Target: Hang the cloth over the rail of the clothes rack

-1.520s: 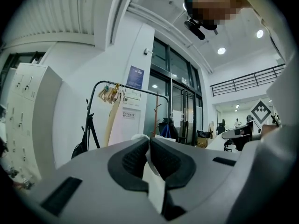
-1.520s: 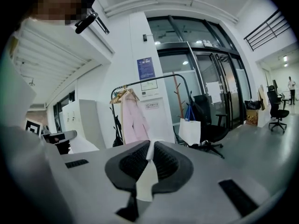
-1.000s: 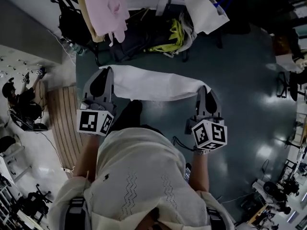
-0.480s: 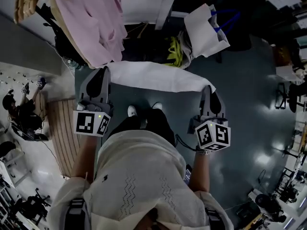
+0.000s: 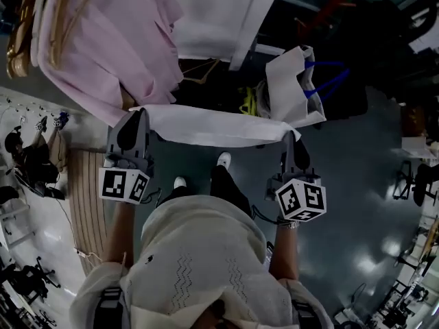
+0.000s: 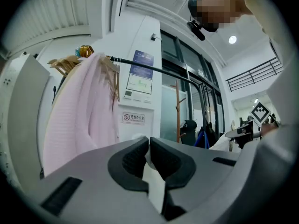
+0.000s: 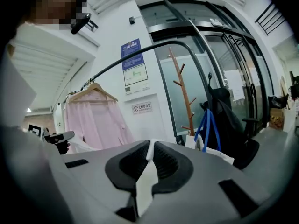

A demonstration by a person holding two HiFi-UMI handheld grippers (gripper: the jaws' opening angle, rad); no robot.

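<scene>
Holding: the left gripper point(image 5: 134, 118) and the right gripper point(image 5: 291, 141) each grip one end of the white cloth point(image 5: 212, 125)
Left jaws: closed on a fold of the cloth, with white fabric showing in the slot between the dark pads point(image 6: 130, 163)
Right jaws: also clamped on the cloth, a white strip running down between them
Cloth: stretched as a band from 9 o'clock to 3 o'clock between the two grippers, at 12 o'clock from the person's torso in the head view and well off the floor point(image 5: 357, 184)
Rail: a black bar point(image 6: 161, 70) crossing the left gripper view at 12 o'clock above the jaws; the cloth is held below it and apart from it
Pink garment: hangs point(image 5: 103, 46) on a wooden hanger point(image 6: 65, 64) on the rail, at 11 o'clock from the left gripper in the head view
Bag: white with blue handles point(image 5: 291, 88), at 12 o'clock from the right gripper
Coat stand: wooden point(image 7: 184, 92), at 1 o'clock from the right jaws in the right gripper view
Shoes: white point(image 5: 223, 160), at 6 o'clock just below the cloth in the head view
</scene>
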